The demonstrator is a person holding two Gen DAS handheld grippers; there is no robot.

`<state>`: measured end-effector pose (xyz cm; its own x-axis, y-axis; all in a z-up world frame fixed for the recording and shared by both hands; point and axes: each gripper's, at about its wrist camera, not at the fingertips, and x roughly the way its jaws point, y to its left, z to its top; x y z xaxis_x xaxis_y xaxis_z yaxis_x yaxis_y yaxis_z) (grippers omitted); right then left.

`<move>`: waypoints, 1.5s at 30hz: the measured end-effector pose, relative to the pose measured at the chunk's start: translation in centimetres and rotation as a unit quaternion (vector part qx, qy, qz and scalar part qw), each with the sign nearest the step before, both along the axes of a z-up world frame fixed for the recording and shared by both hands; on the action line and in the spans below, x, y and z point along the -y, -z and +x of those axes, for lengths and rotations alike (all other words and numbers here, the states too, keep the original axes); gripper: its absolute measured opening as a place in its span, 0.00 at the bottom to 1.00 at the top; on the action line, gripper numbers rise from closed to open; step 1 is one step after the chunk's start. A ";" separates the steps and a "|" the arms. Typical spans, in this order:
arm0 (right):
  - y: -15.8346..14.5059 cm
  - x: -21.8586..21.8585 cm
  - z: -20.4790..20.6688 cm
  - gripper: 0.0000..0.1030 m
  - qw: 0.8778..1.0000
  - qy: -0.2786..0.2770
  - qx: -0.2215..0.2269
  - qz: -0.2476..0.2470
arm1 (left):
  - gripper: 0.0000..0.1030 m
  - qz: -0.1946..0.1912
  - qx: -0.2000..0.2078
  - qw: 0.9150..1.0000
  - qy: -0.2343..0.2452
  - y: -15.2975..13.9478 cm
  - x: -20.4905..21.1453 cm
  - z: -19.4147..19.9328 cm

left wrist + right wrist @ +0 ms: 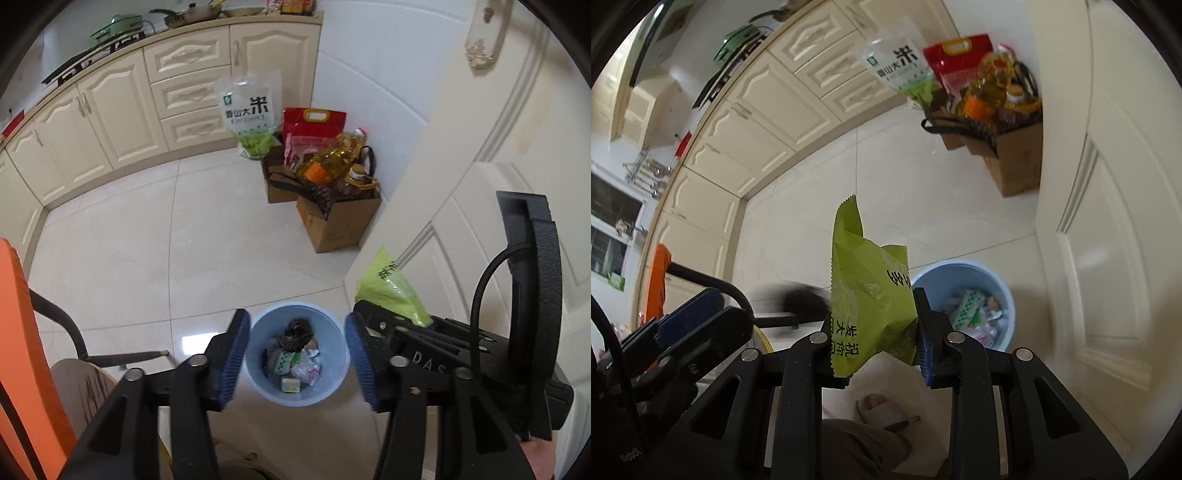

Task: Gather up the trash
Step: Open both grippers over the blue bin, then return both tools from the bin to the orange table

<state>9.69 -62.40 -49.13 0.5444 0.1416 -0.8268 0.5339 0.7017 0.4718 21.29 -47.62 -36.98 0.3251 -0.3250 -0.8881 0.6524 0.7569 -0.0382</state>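
A light blue trash bin (255, 354) stands on the tiled floor with several wrappers and a black bag inside; it also shows in the right wrist view (964, 271). My left gripper (297, 363) is open and empty, held above the bin so the bin shows between its blue pads. My right gripper (875, 332) is shut on a green snack wrapper (866, 291), held upright above the floor, left of the bin. From the left wrist view the wrapper (388, 288) and right gripper appear to the right of the bin.
Cardboard boxes (332, 218) with an oil bottle and rice bags stand by the wall. Cream cabinets (110, 107) run along the far side. A white door (480, 147) is at right. A chair (74, 350) with an orange cloth is at left. A foot (882, 410) is below.
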 end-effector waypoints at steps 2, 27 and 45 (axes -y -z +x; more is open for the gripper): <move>0.6 0.6 -0.1 0.43 1.000 0.015 0.002 0.012 | 0.78 0.006 0.002 1.000 -0.010 0.0 -0.4 -0.2; -14.2 -5.9 -4.7 1.00 0.991 0.031 0.082 -0.096 | 0.99 -0.095 0.127 0.986 -0.049 -9.3 -15.5 -11.1; -26.3 -26.8 -1.7 1.00 0.958 -0.120 0.186 -0.180 | 0.99 -0.151 0.239 0.938 -0.202 -15.2 -38.3 -24.4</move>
